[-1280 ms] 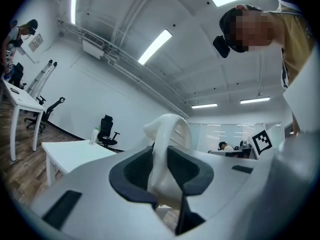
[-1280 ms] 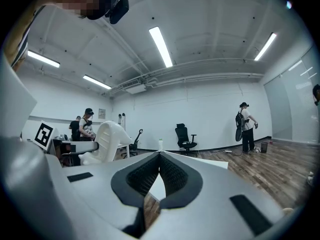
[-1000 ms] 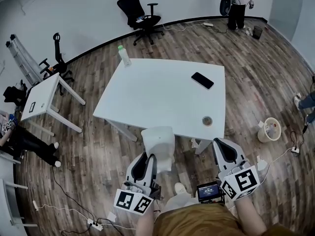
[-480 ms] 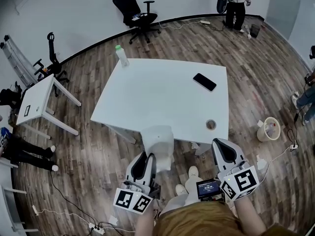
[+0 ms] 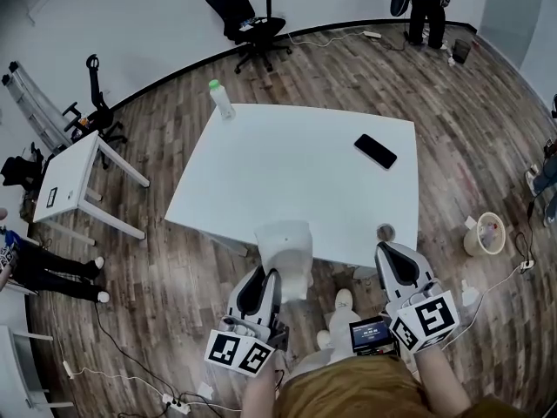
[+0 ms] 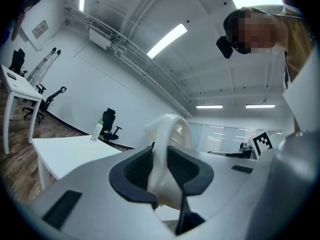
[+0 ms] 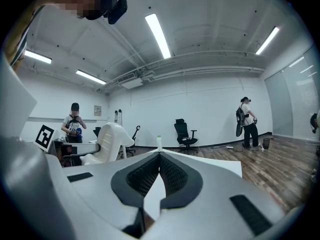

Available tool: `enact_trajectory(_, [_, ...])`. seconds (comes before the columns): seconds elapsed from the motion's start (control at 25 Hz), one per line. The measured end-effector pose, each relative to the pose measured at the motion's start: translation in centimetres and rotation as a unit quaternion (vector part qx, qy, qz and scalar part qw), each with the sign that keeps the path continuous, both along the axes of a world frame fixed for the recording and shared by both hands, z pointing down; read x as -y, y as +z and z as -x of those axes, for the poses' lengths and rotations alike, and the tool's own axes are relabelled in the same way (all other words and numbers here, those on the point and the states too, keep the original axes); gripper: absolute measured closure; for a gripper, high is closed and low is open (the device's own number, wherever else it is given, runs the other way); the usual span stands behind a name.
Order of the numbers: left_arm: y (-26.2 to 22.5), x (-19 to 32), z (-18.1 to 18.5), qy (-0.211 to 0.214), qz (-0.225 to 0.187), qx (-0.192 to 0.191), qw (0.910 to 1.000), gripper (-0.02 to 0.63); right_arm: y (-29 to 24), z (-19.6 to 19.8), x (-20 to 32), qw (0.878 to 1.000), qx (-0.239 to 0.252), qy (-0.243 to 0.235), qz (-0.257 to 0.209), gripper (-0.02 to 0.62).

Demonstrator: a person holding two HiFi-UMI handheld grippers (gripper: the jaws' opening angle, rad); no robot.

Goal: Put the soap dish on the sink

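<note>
The soap dish (image 5: 283, 249) is a white moulded plastic piece, and my left gripper (image 5: 268, 275) is shut on it just off the near edge of the white table (image 5: 287, 172). In the left gripper view both dark pads (image 6: 137, 168) press on the dish (image 6: 169, 139), which stands up between them. My right gripper (image 5: 388, 251) is shut with nothing in it, its tips meeting in the right gripper view (image 7: 160, 156). The dish (image 7: 112, 140) also shows there at the left. No sink is in view.
On the table lie a black phone (image 5: 375, 151), a bottle with a green cap (image 5: 221, 98) at the far corner and a small round thing (image 5: 385, 232) by my right gripper. A small white table (image 5: 74, 177), office chairs (image 5: 248, 20), a bucket (image 5: 485, 233) and a person (image 5: 426, 3) stand around.
Both grippers have come forward to the table's near edge, the left one still holding the soap dish. The small round thing now lies right next to the right gripper's tips.
</note>
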State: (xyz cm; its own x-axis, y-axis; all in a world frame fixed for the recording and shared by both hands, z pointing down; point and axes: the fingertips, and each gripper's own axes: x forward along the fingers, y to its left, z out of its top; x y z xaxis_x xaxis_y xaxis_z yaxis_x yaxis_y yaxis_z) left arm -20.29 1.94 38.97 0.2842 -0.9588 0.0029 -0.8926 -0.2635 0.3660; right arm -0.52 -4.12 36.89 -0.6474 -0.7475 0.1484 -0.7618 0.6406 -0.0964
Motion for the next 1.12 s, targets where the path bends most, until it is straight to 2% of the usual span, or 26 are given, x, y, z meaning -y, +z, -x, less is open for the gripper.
enact_trajectory(0.28, [1.6,4.1,0.9,-0.002,0.017,-0.003,0.9998,0.508,0.6,1.7,4.1,1.0,0.002,-0.013,0.004,0.588])
enact_trajectory(0.52, [2.8,7.3,0.3,0.004,0.031,-0.007,0.9995,0.508,1.6,1.4,7.3,1.0,0.002,-0.008,0.018,0.588])
enact_trajectory(1.12, [7.8,12.2,-1.6,0.018,0.085,-0.017,0.9961,0.508,5.4,0.4,11.5,0.998,-0.006,-0.005,0.056,0.588])
